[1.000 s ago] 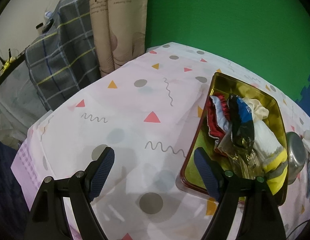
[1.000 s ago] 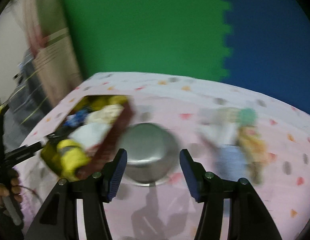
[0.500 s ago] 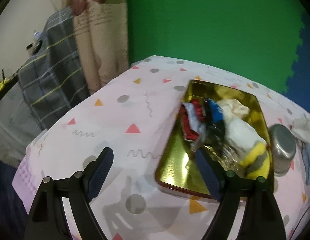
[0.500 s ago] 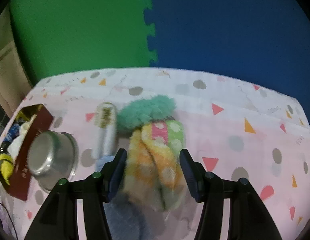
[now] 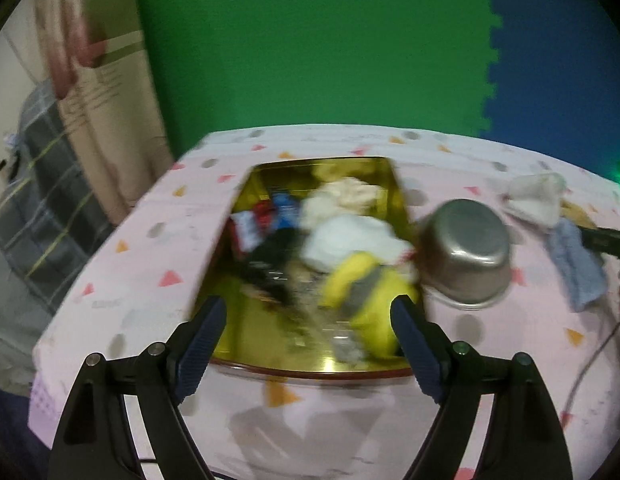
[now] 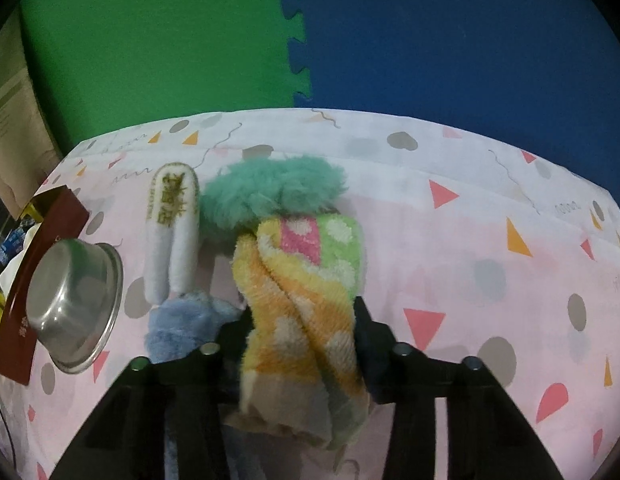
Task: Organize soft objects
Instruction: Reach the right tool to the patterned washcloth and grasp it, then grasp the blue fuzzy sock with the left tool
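Now R gripper (image 6: 304, 330) jaws closing on dotted towel (image 6: 306, 296), just right of steel bowl (image 6: 72, 300); soft, light, bunches easily, so grab mid-fold. L gripper (image 5: 308, 336) spread wide, empty, over gold tin (image 5: 246, 332).

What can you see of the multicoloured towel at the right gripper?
The multicoloured towel is fluffy terry cloth with orange, yellow, pink and green patches and pale dots. It lies bunched in folds on the tablecloth, its near end between the fingers of the right gripper, whose jaws are closing on it. Its far end touches the teal fluffy piece.
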`<action>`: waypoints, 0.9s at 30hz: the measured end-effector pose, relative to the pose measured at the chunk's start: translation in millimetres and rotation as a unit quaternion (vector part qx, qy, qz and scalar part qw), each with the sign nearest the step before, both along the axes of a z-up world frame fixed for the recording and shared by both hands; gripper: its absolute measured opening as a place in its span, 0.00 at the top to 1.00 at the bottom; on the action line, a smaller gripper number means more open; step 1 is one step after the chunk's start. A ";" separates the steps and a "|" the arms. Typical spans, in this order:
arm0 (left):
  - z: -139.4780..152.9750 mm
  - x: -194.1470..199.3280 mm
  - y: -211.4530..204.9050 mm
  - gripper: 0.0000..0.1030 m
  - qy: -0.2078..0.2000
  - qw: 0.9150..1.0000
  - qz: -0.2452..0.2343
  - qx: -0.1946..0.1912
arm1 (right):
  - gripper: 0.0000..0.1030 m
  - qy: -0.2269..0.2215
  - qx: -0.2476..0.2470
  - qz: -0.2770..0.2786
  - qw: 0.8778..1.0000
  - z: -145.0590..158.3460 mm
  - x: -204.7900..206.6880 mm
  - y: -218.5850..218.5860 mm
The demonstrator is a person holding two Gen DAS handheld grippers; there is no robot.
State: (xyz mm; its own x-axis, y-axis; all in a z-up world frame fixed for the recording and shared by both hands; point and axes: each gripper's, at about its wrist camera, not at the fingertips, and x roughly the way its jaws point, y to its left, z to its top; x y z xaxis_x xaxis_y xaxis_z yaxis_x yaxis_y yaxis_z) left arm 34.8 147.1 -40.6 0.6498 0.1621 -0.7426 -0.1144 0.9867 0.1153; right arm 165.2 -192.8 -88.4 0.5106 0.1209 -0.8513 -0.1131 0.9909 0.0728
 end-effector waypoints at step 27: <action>-6.2 28.4 -209.5 0.21 0.053 0.969 -0.235 -0.059 | 0.65 -0.044 -0.053 -0.113 0.991 12.8 -121.3 -113.1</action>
